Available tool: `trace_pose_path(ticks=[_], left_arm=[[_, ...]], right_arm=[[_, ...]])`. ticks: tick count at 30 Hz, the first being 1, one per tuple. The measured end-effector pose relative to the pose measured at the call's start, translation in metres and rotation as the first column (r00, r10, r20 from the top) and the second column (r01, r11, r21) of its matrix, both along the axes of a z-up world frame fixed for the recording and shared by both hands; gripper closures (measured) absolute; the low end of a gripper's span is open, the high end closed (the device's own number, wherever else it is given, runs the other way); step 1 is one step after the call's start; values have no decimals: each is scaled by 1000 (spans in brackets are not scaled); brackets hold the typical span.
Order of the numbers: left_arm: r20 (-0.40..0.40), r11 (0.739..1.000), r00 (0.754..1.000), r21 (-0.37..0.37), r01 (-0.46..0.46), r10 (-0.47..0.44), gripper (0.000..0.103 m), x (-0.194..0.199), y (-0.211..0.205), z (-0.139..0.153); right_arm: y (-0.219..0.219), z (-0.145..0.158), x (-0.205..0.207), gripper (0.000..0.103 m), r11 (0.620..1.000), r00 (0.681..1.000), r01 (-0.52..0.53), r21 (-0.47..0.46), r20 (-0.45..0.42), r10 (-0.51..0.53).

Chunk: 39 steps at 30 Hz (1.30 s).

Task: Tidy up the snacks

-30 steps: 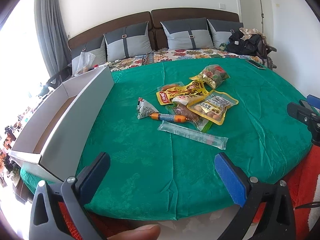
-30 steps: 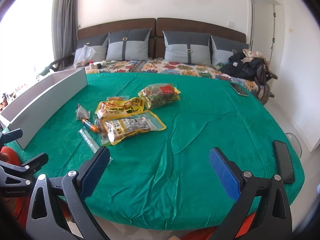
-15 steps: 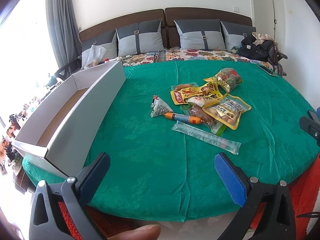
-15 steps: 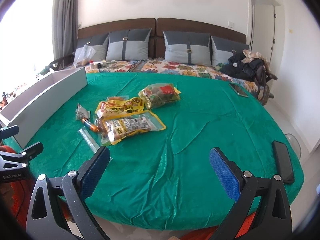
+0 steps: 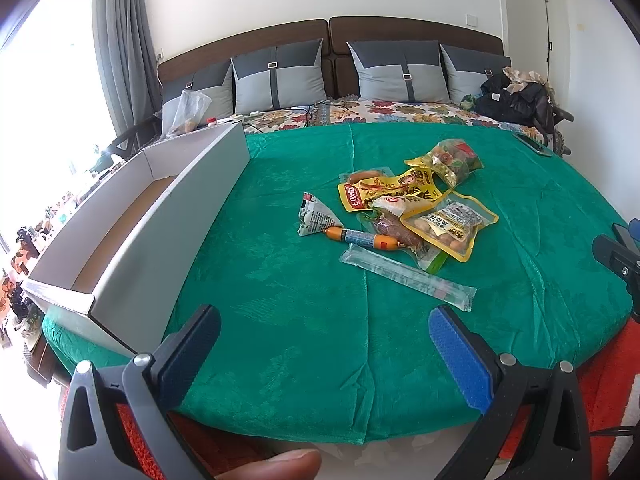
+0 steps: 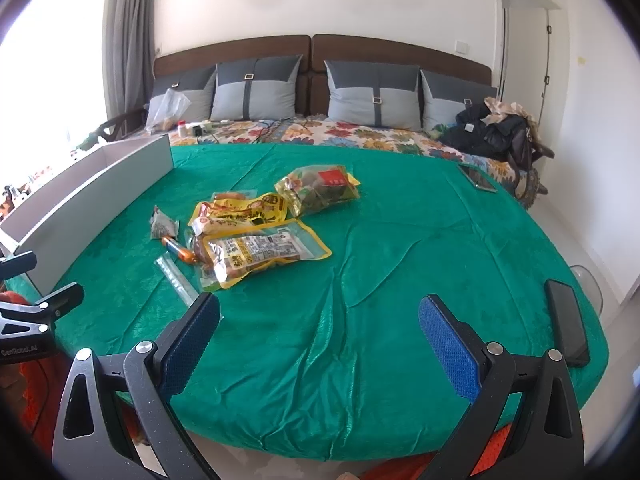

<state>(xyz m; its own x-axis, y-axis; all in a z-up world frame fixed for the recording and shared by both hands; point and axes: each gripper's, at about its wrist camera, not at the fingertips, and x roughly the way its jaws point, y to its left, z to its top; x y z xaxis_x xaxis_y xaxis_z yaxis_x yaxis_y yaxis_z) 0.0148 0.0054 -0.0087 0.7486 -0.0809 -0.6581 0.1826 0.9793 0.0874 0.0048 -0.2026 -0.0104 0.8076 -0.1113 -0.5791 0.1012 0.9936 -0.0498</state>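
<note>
A green-covered bench [image 5: 280,360] is seen nearest, snack packets [image 5: 412,208] heaped mid-surface beside a long white box [image 5: 160,232]; bed [image 6: 360,136] and pillows lie beyond. Left gripper [image 5: 324,344] and right gripper [image 6: 320,332] are held wide apart, empty, over the near edge.

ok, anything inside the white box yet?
No snacks visible in the white box: only its bare brown floor shows. The near wall hides the strip of floor along it, so that part is unknown.
</note>
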Motion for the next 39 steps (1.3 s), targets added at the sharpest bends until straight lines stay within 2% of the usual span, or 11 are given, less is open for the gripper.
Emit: trace_pose_path(ticks=[39], left_arm=[[-20,1000,1000,5,1,-1,0,0,-4,-6]], right_arm=[[1,-1,2,2,1000,1000,6,2,-7,-6]])
